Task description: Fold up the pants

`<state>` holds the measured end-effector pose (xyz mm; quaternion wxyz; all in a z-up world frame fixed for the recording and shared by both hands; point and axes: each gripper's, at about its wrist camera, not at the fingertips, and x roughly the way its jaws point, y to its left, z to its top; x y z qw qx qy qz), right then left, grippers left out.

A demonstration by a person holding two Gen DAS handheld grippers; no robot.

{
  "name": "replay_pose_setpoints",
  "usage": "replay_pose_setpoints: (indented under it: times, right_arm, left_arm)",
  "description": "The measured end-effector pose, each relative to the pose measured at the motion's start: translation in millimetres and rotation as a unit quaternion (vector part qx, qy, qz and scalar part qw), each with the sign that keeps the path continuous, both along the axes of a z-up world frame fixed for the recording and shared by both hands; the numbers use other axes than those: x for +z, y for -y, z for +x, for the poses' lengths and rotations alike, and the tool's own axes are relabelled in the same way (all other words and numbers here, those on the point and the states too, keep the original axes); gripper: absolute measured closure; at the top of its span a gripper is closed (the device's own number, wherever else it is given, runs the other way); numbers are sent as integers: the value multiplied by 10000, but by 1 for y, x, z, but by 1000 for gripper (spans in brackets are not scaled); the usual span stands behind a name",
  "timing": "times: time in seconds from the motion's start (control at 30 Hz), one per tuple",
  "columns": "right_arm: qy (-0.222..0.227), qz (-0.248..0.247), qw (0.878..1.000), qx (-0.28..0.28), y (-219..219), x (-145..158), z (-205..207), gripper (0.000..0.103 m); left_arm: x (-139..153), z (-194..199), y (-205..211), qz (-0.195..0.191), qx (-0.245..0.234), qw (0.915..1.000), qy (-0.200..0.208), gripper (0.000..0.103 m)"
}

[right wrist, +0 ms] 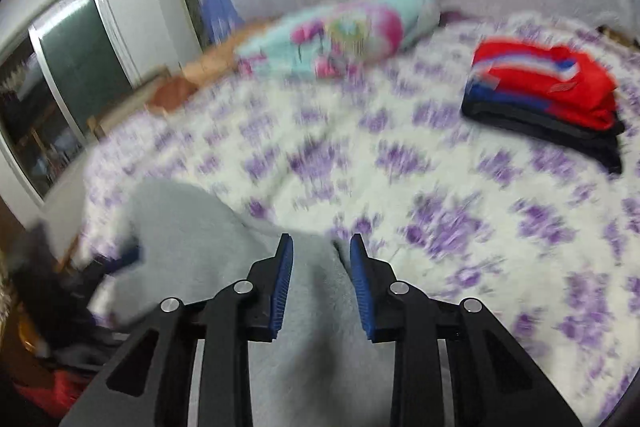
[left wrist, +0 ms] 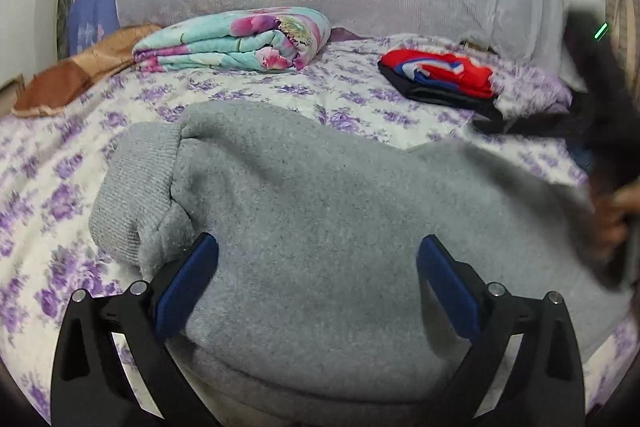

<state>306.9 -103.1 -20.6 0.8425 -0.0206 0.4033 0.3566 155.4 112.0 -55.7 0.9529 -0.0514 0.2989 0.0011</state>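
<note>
The left gripper (left wrist: 317, 255) points forward and downward, its two blue-padded fingers (left wrist: 188, 285) spread wide apart with black linkage arms splaying out behind them; nothing is pinched between the pads; the right gripper (right wrist: 321, 259) also tilts downward, its ribbed blue pads (right wrist: 283, 291) standing much closer together yet with a clear gap between them; at the left wrist view's right edge a blurred hand (left wrist: 612, 223) grips a dark handle.
</note>
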Motion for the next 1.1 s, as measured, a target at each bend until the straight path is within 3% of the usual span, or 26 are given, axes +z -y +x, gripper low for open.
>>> replay_pose_setpoints:
  times: [0.07, 0.2, 0.33, 0.4, 0.5, 0.6, 0.63, 0.67, 0.73, 0.77, 0.93, 1.1]
  right_arm:
    - [-165, -151, 9997, 62, -6, -16, -12, 75]
    - [541, -897, 9920, 707, -27, -18, -61, 74]
    - [247, -439, 9972, 550, -11, -5, -46, 67]
    - [-5, -249, 9986, 477, -6, -9, -30, 67]
    - [-913, 308, 9947, 360, 1, -26, -3, 65]
    - [-1669, 815, 9818, 399, 3, -41, 13, 50]
    - [-1748, 896, 9795, 458, 0, -42, 15, 50]
    - [-1763, 939, 9784, 533, -5, -41, 17, 52]
    - [-1384, 1004, 9846, 372, -9, -28, 19, 70]
    - [-1218, 879, 9882, 285, -10, -24, 23, 90]
    - [-1156, 272, 9929, 36, -14, -58, 41, 94]
    - [-1365, 697, 9881, 101, -1, -55, 42, 87]
  left_arm:
    - [-1, -3, -3, 23, 0, 10000, 25, 5]
    - [-1, -3, -2, 4, -20, 10000, 62, 5]
    - [-1, -4, -3, -66, -10, 9999, 92, 5]
    - [0, -5, -3, -74, -16, 9999, 98, 5]
    - [0, -5, -3, -79, -10, 9999, 101, 5]
    - [0, -5, -3, -75, -5, 9999, 99, 5]
    - [0, -5, -3, -75, -4, 9999, 98, 5]
    - [0, -5, -3, -64, 2, 9999, 90, 5]
    - [-1, -5, -3, -38, 19, 10000, 68, 5]
    - [-1, -4, -4, -33, 38, 10000, 55, 5]
    - [-1, -1, -4, 12, -19, 10000, -23, 5]
    - [-3, -6, -4, 249, -53, 9996, -144, 5]
